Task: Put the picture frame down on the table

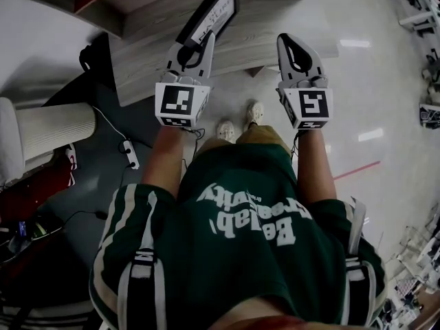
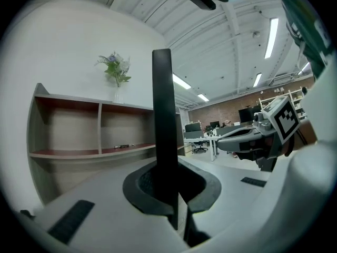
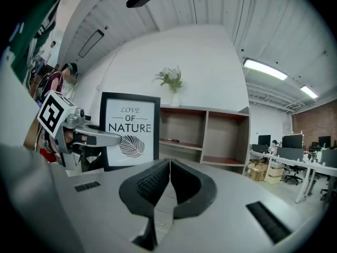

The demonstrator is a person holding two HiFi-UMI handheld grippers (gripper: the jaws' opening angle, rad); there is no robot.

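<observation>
Fingers of the left gripper (image 2: 168,194) pinch the picture frame (image 2: 162,115) by its edge; it stands upright, rising beyond them over the tabletop (image 1: 148,74). The right gripper's (image 3: 168,162) fingers are pressed together, empty. Laying the frame down and letting go seem still undone.

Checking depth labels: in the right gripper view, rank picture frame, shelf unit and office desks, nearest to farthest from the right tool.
1. Picture frame, left, in the left tool.
2. Shelf unit, centre, behind it.
3. Office desks, far right.
</observation>
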